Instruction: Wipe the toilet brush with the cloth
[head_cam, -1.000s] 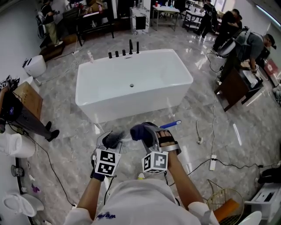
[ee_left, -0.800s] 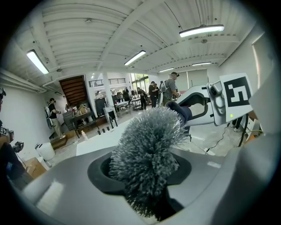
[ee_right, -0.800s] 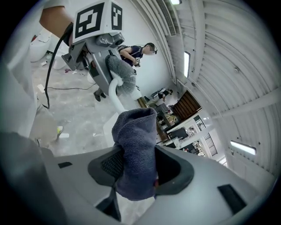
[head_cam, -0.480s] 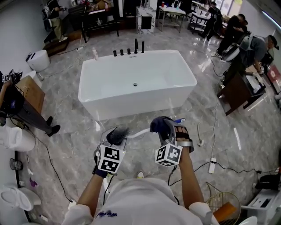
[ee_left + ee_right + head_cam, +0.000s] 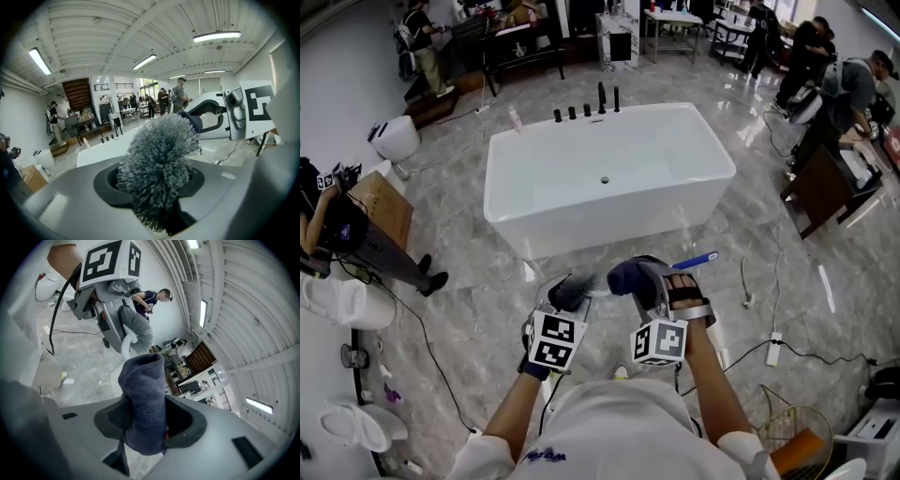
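The toilet brush has a grey bristle head (image 5: 570, 292) and a white handle ending in a blue tip (image 5: 696, 261). My left gripper (image 5: 561, 311) is shut on the brush just below the head. In the left gripper view the bristles (image 5: 157, 159) fill the space between the jaws of that gripper (image 5: 154, 187). A dark blue cloth (image 5: 628, 277) is bunched in my right gripper (image 5: 649, 289), whose jaws are closing on it. The cloth sits on the handle just right of the head. In the right gripper view the cloth (image 5: 145, 399) stands up between the jaws, with the brush head (image 5: 138, 331) beyond it.
A white bathtub (image 5: 609, 178) with black taps (image 5: 586, 108) stands ahead on the marble floor. Cables and a power strip (image 5: 772, 349) lie to the right, with a wire basket (image 5: 792, 431) near my right elbow. A toilet (image 5: 394, 139) is at the left. People stand at the back.
The right gripper slid the cloth out to the right along the handle, then brought it back toward the brush head. The left gripper kept its hold on the brush.
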`<state>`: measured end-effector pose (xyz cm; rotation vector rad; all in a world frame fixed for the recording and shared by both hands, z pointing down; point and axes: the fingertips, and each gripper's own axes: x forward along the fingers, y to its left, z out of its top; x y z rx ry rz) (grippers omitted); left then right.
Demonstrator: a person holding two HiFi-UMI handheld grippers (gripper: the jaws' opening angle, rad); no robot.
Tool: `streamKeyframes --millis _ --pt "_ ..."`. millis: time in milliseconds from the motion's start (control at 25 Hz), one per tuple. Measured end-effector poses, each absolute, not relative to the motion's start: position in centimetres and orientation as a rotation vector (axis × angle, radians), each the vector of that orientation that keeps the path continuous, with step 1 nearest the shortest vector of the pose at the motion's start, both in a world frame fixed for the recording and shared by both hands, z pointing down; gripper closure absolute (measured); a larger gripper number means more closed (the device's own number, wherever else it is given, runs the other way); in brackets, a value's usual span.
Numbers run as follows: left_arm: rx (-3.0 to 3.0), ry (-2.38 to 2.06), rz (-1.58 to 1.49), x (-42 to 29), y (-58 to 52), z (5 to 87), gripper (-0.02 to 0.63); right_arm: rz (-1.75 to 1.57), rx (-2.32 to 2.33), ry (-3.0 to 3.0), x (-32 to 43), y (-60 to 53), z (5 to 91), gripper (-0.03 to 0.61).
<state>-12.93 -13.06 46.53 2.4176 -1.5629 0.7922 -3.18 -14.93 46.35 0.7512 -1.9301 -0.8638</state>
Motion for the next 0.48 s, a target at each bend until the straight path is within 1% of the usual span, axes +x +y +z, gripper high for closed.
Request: streamKeyframes --millis 480 --pt "2.411 -1.577 0.815 -14.0 -12.9 45.9 0.433 -0.758 0.861 -1.923 1.6 -17.7 46.5 0.374"
